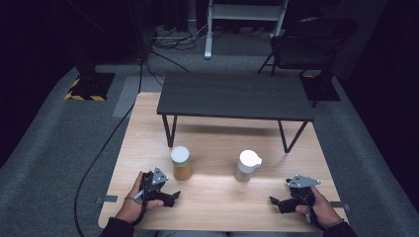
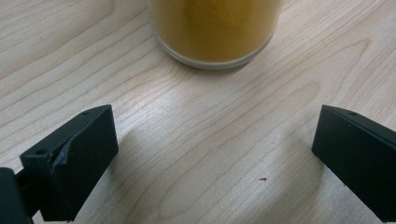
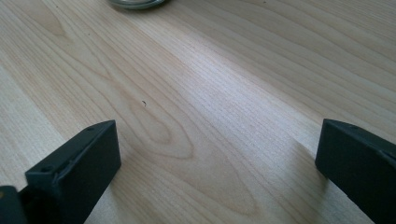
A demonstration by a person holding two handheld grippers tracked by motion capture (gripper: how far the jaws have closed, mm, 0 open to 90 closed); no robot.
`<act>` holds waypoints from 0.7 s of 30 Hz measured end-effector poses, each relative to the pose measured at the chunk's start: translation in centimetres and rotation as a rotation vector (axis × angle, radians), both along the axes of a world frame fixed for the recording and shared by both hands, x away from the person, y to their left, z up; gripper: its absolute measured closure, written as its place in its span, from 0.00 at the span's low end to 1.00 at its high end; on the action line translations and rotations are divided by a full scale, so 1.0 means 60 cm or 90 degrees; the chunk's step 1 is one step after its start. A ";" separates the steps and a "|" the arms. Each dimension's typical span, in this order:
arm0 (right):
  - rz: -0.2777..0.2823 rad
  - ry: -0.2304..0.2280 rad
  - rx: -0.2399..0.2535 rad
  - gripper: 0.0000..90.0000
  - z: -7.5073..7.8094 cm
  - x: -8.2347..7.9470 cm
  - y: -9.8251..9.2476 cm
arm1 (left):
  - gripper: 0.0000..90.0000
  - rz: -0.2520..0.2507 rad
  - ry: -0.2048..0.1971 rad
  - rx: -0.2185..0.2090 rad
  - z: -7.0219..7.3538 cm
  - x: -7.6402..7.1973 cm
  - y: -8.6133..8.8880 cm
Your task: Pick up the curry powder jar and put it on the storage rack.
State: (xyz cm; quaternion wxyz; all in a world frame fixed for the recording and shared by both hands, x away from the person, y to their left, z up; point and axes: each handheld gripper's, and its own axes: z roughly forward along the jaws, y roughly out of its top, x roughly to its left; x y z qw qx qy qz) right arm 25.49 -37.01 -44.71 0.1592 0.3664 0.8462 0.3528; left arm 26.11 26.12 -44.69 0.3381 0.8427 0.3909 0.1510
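A jar of yellow-brown contents with a pale lid [image 1: 181, 163] stands on the wooden table [image 1: 217, 197], left of centre. To its right stands a clear jar with a white spouted lid [image 1: 246, 165]. My left gripper [image 1: 170, 196] rests low on the table just in front of the yellow jar [image 2: 215, 32], open, nothing between its jaws. My right gripper [image 1: 275, 202] lies near the front right, open and empty, pointing toward the white-lidded jar, whose base [image 3: 137, 3] shows at the top edge of the right gripper view.
A low dark bench [image 1: 236, 96] stands across the far end of the table. Beyond it on the grey carpet are a black chair [image 1: 309, 47], a white frame and cables. Bare wood lies between the two grippers.
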 end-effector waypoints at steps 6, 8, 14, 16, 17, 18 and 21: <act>0.007 0.000 -0.001 0.00 0.000 0.003 -0.001 | 0.00 0.003 -0.001 0.000 0.000 0.001 -0.001; 0.007 0.000 -0.001 0.00 0.000 0.003 -0.001 | 0.00 0.003 -0.001 0.000 0.000 0.001 -0.001; 0.007 0.000 -0.001 0.00 0.000 0.003 -0.001 | 0.00 0.003 -0.001 0.000 0.000 0.001 -0.001; 0.007 0.000 -0.001 0.00 0.000 0.003 -0.001 | 0.00 0.003 -0.001 0.000 0.000 0.001 -0.001; 0.007 0.000 -0.001 0.00 0.000 0.003 -0.001 | 0.00 0.003 -0.001 0.000 0.000 0.001 -0.001; 0.007 -0.001 -0.001 0.00 0.000 0.003 -0.001 | 0.00 0.003 -0.001 0.000 0.000 0.001 -0.001; 0.007 -0.001 -0.001 0.00 0.000 0.003 -0.001 | 0.00 0.003 -0.001 0.000 0.000 0.001 -0.001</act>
